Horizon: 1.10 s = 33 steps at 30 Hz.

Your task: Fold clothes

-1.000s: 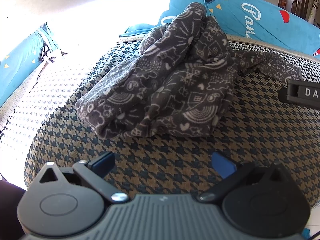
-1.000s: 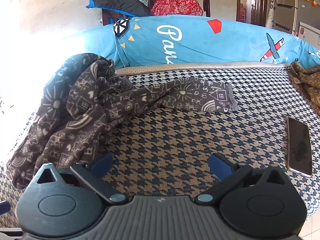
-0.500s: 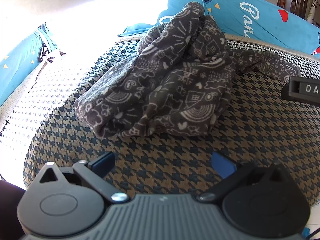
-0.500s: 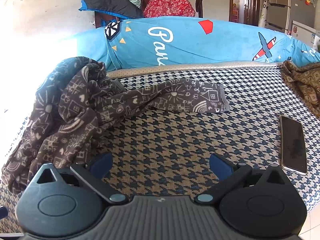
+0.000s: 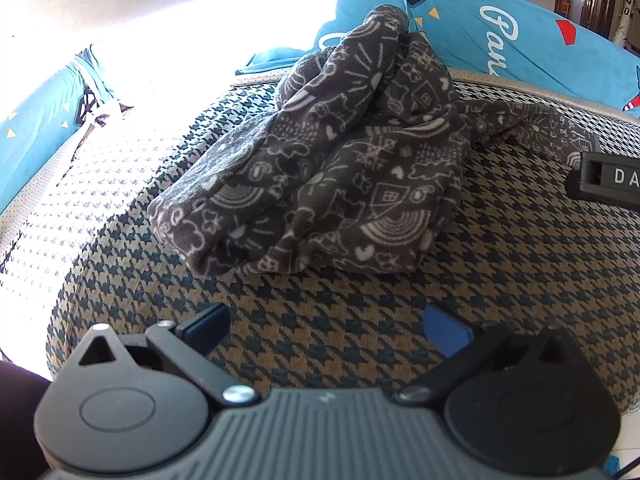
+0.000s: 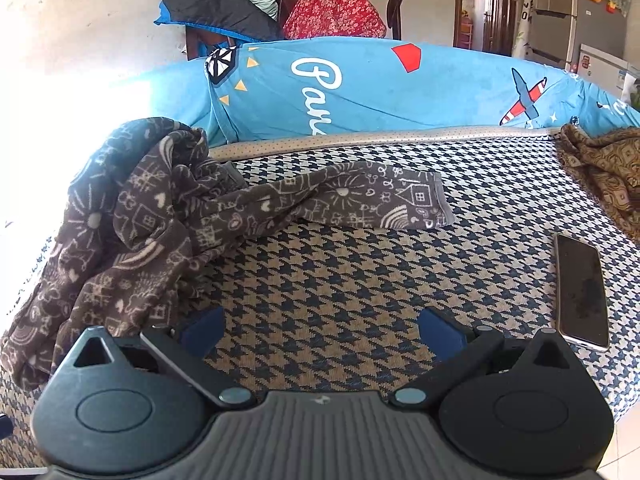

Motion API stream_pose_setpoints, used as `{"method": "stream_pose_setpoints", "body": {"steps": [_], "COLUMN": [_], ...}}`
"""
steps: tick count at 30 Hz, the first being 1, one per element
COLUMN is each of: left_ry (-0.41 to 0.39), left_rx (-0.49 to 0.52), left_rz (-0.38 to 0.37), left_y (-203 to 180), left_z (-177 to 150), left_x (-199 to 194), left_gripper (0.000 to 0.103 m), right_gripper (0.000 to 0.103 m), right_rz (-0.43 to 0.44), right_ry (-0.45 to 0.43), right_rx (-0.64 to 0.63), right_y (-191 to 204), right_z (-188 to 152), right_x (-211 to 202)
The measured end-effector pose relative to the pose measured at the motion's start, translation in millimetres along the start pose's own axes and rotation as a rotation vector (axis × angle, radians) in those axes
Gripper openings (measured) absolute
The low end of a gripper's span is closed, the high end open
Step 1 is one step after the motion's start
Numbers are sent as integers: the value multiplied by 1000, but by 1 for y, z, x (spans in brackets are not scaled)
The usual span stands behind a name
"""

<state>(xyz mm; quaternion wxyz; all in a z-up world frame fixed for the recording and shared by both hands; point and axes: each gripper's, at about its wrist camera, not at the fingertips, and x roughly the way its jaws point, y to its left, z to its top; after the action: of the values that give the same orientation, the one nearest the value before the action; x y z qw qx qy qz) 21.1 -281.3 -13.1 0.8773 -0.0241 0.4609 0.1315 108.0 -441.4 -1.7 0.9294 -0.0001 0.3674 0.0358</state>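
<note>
A crumpled dark grey fleece garment (image 5: 332,176) with white doodle prints lies heaped on the houndstooth bed cover (image 5: 500,280). In the right wrist view the heap (image 6: 132,232) sits at the left, and one leg or sleeve (image 6: 368,200) stretches flat to the right. My left gripper (image 5: 326,330) is open and empty, short of the garment's near edge. My right gripper (image 6: 320,330) is open and empty over bare cover, the heap just beyond its left finger. The right gripper's body (image 5: 608,182) shows at the left view's right edge.
A phone (image 6: 582,288) lies on the cover at the right. A brown patterned cloth (image 6: 604,172) lies at the far right. A long blue bolster (image 6: 360,88) runs along the back. The bed's front edge is close to both grippers. Strong sunlight washes out the left side.
The right gripper view has shifted slightly, bringing the heap a little closer on its left. The garment has not moved. Both grippers stay open.
</note>
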Motion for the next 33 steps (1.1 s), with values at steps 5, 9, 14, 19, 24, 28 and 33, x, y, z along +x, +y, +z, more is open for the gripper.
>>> {"method": "stream_pose_setpoints", "body": {"steps": [5,9,14,19,24,28,33], "left_ry": [-4,-8,-14,-31,-55,-72,-89], "left_rx": [-3,-5,0,7,6,5,22], "left_rz": [1,2,3,7,15,10,6], "left_y": [1,1,1,4,9,11,10], "left_z": [2,4,8,17,33,48,63], "left_x": [0,0,1,0,1,2,7], "left_gripper": [103,103,103,103,103,103,103], "right_gripper": [103,103,103,103,103,103,103], "right_rz": [-6,-3,-5,-19,-25,-39,-49], "right_ry": [-8,-10,-17,-14,-7,2,15], "right_rx": [-5,0,-4,-13,-21,-38,-38], "right_y": [2,2,3,5,9,13,15], "right_z": [-1,-1,-2,-3,-4,-4,-5], "right_x": [-2,-5,-9,-10,-11,-9,-7]}}
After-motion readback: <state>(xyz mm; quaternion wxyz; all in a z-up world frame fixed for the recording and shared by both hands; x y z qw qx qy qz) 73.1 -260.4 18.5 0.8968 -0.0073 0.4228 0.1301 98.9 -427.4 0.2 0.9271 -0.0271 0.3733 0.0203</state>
